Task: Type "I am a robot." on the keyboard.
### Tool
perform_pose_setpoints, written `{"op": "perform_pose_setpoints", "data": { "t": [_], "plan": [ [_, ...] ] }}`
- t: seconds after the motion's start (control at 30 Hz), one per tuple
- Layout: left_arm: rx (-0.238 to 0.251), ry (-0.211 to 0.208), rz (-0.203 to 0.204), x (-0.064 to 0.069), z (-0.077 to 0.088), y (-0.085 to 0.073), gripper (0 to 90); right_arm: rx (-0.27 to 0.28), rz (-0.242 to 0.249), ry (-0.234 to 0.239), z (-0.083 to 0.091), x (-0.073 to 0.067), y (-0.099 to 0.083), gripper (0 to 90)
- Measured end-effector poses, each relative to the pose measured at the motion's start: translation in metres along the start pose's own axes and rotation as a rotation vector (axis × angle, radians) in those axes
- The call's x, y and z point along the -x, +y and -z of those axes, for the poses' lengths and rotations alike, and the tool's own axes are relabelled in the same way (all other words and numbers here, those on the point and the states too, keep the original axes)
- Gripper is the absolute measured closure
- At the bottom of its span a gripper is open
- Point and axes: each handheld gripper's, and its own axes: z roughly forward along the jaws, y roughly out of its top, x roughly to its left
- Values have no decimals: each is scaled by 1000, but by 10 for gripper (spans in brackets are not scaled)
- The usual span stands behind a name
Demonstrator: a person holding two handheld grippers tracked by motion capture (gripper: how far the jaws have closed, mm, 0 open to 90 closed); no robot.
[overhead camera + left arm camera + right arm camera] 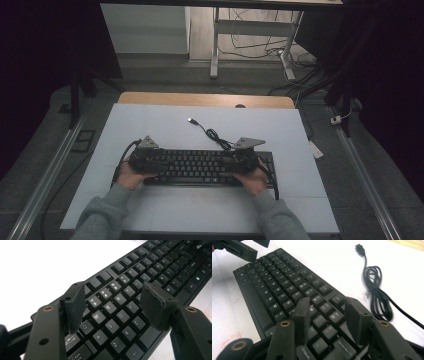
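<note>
Two grippers over the keyboard [202, 167], one at each end, both with jaws apart and gripping nothing
Left gripper [113, 306] hovers above the letter keys, right gripper [329, 315] above the other end; I'd lower both evenly. Black keyboard lies flat on the white tabletop [150, 125], its cable [377, 293] loosely coiled just behind
</note>
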Motion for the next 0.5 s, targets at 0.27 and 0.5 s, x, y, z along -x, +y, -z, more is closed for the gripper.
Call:
{"op": "perform_pose_setpoints", "data": {
  "t": [0.27,0.5],
  "plan": [
    [4,0,2,-1,1,0,369,9,-13,-31,22,8,-12,521],
    [1,0,3,-2,0,0,368,10,-26,-58,41,14,-25,513]
  ]
}}
